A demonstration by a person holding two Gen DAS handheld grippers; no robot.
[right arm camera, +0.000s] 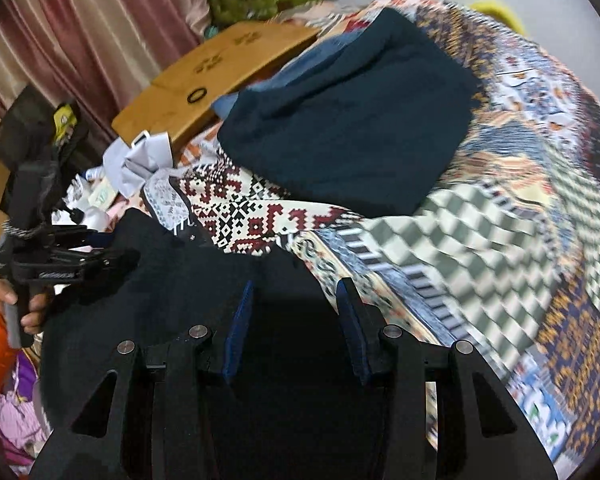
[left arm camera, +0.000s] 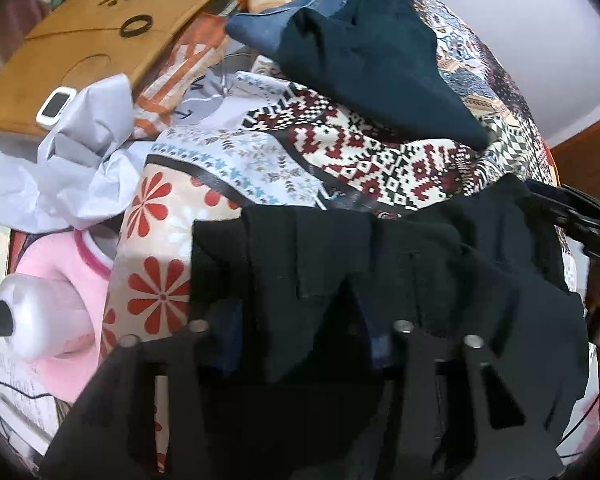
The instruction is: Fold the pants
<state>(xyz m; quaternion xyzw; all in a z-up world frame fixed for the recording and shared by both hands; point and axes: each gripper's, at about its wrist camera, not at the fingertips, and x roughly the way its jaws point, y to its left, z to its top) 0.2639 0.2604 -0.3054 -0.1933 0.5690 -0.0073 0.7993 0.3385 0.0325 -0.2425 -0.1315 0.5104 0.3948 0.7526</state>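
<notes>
Black pants [left arm camera: 400,280] bunched at the near edge of the bed, draped over and between both tools. Long axis runs roughly left to right across the near foreground in both views; which end is waist and which is cuff cannot be told from the folds. Fabric matte, soft, heavily creased, with 1 seam line showing in the left wrist view.

Left gripper [left arm camera: 300,344]: fingers buried under the black cloth, so their spread cannot be told; cloth hangs across them in peaks. In the right wrist view it shows at far left [right arm camera: 100,264], its tips pressed into the pants edge, held by a hand [right arm camera: 24,308] with an orange sleeve.

Right gripper [right arm camera: 296,312]: 2 blue-padded fingers [right arm camera: 240,320] stand well apart, wide gap between them, pants lying under and between but not pinched.

Surface: a bed covered by a patchwork quilt [right arm camera: 500,208], panels of checks, red-and-white geometric knit pattern, orange flowers on white. A second folded dark teal garment [right arm camera: 352,120] lies farther back on the quilt, on top of a blue denim piece [left arm camera: 260,28]. Far left, a tan wooden board [left arm camera: 80,48] with paw-print cutouts and a black ring. Crumpled white paper or plastic [left arm camera: 80,148] near it; a pink item [left arm camera: 72,280] and a white bottle with black cap [left arm camera: 24,312] at near left. Pink-red curtains [right arm camera: 80,28] behind; pale wall at far right.
</notes>
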